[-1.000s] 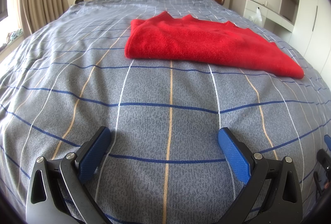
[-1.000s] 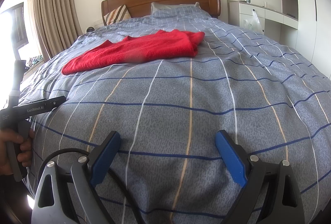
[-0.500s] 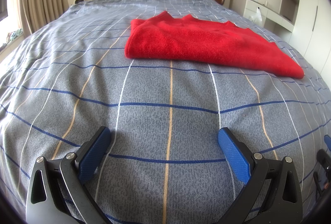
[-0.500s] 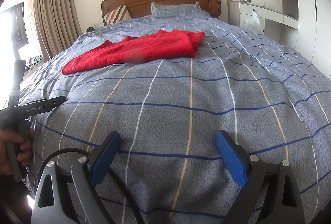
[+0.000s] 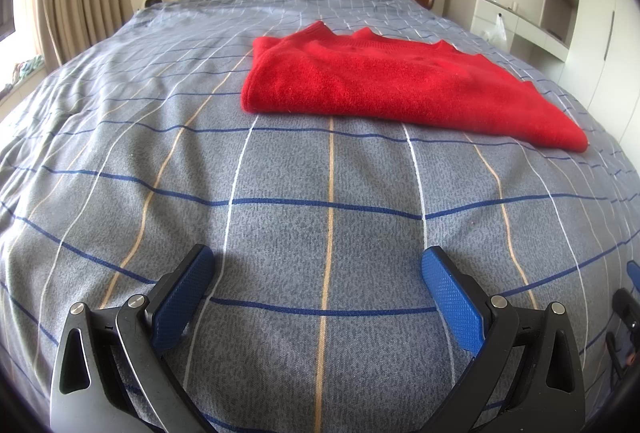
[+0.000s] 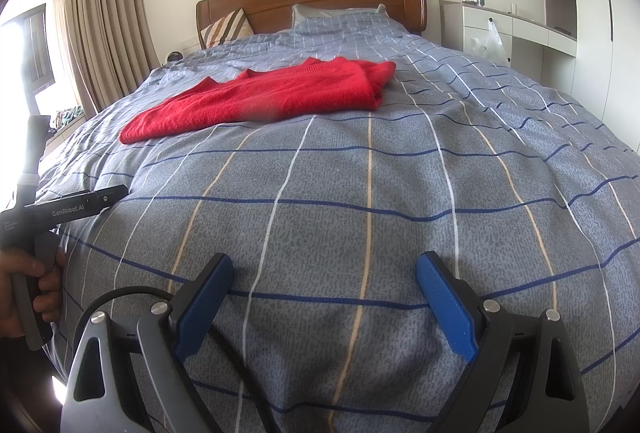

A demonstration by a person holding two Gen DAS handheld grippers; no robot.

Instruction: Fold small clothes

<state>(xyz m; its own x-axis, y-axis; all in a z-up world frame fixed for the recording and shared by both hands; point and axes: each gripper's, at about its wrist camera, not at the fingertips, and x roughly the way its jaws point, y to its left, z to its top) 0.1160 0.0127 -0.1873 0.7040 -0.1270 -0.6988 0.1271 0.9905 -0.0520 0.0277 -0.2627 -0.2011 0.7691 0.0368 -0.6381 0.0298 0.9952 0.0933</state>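
We see left gripper (image 5: 318, 279) jaws wide, empty, low over bedspread (image 5: 320, 193). Right gripper (image 6: 324, 281) same: wide, empty. Red sweater (image 5: 392, 89) lies ahead, well apart from both, mid-bed, already part-folded. Long axis runs crosswise to our reach. From left gripper it sits ahead-right; from right, ahead-left. We judge neither clearly nearer; each takes own end.

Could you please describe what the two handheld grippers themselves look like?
Both have textured blue pads on black and grey linkages with silver rivets. A black cable loops beside the right gripper. The left gripper has a black body printed "GenRobot.AI".
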